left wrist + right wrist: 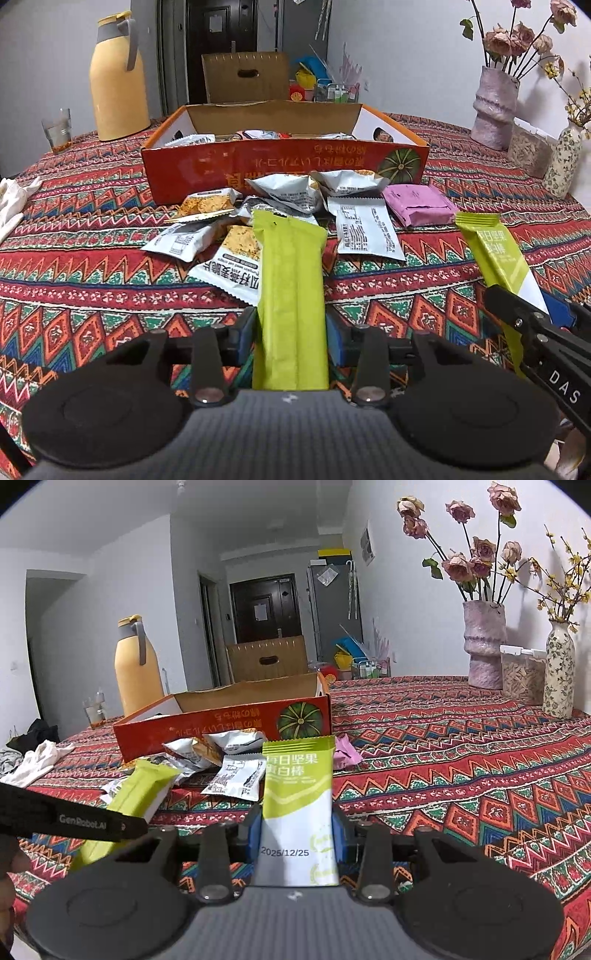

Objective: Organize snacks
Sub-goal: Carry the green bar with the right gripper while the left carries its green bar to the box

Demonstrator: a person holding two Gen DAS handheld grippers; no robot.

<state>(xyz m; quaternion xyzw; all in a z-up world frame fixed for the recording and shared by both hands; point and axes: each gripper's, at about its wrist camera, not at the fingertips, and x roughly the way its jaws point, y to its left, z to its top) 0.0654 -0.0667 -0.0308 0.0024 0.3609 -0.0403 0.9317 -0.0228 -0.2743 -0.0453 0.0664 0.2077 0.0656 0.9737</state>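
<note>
Woven patterned cloth (92, 266) covers the table. The box (258, 166) is glossy printed cardboard, raw brown inside. Snack wrappers (291, 295) look smooth, matt plastic film; the vase (484, 646) rough ceramic.

Room: white walls (406, 602) and ceiling, evenly lit. Dark door (266, 609) at the far end, grey cabinet (332, 609) beside it. Table (461, 738) under a red zigzag-patterned cloth; cardboard chair back (245, 75) beyond its far edge.
</note>
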